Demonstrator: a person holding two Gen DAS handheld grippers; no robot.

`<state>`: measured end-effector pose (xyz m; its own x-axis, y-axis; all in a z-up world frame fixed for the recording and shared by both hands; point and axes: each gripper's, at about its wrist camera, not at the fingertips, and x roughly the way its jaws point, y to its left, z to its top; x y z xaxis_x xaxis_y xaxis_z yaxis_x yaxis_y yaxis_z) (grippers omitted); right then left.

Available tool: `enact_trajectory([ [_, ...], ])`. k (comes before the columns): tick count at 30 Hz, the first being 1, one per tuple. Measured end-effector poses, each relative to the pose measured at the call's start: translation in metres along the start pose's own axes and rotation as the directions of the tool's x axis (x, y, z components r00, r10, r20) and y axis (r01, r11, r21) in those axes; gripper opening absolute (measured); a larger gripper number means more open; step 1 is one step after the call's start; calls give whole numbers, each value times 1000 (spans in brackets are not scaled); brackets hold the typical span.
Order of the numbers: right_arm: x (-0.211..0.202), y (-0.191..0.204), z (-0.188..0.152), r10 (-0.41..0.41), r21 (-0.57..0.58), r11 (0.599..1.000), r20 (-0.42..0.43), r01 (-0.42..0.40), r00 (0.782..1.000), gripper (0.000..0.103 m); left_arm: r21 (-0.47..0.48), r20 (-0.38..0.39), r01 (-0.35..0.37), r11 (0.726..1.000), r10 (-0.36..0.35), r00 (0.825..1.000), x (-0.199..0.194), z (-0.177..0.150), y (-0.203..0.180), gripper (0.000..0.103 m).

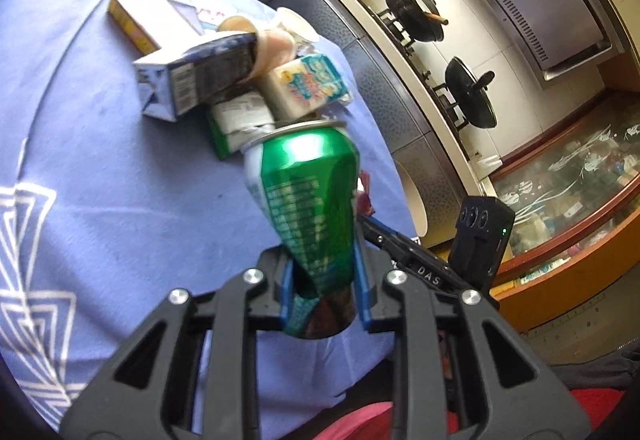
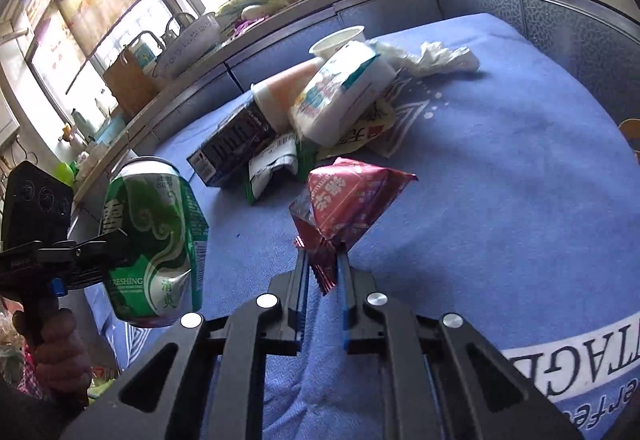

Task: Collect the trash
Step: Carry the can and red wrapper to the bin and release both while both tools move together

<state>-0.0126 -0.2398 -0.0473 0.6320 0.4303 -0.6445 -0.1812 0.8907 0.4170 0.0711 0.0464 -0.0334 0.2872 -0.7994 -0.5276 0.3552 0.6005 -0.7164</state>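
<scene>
My left gripper (image 1: pixel 324 264) is shut on a dented green can (image 1: pixel 304 180), which it holds off the blue tablecloth (image 1: pixel 100 160). The right wrist view shows the same can (image 2: pixel 154 240) at the left, with a hand (image 2: pixel 56 344) on that gripper's handle. My right gripper (image 2: pixel 322 260) is shut on the crimped edge of a red wrapper (image 2: pixel 348 200) that lies on the cloth. Beyond it is a pile of trash: a dark carton (image 2: pixel 232 148), a green-and-white carton (image 2: pixel 272 168), a tissue pack (image 2: pixel 340 92), a paper cup (image 2: pixel 280 96), a white cup (image 2: pixel 340 38) and crumpled white tissue (image 2: pixel 436 58).
A yellow box (image 1: pixel 136 20) lies at the pile's far side. A kitchen counter runs behind the table, with two black pans (image 1: pixel 416 12) on a stove and a glass-fronted cabinet (image 1: pixel 580 176) below. Bottles and a basin (image 2: pixel 188 44) crowd the counter under the window.
</scene>
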Motion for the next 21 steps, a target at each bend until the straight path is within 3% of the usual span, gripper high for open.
enact_trajectory([
  [6, -54, -67, 6, -92, 116, 990, 124, 78, 988, 12, 141, -104, 60, 988, -45, 994, 75, 30, -68, 23],
  [11, -92, -138, 6, -215, 263, 951, 187, 162, 959, 12, 252, -225, 132, 959, -75, 972, 161, 50, -137, 23],
  [17, -118, -211, 1, -324, 400, 888, 194, 226, 926, 12, 343, -341, 177, 923, -53, 939, 274, 60, -213, 23],
  [21, -120, -242, -1, -346, 446, 861, 159, 245, 925, 14, 390, -400, 156, 907, 14, 916, 340, 52, -242, 23],
])
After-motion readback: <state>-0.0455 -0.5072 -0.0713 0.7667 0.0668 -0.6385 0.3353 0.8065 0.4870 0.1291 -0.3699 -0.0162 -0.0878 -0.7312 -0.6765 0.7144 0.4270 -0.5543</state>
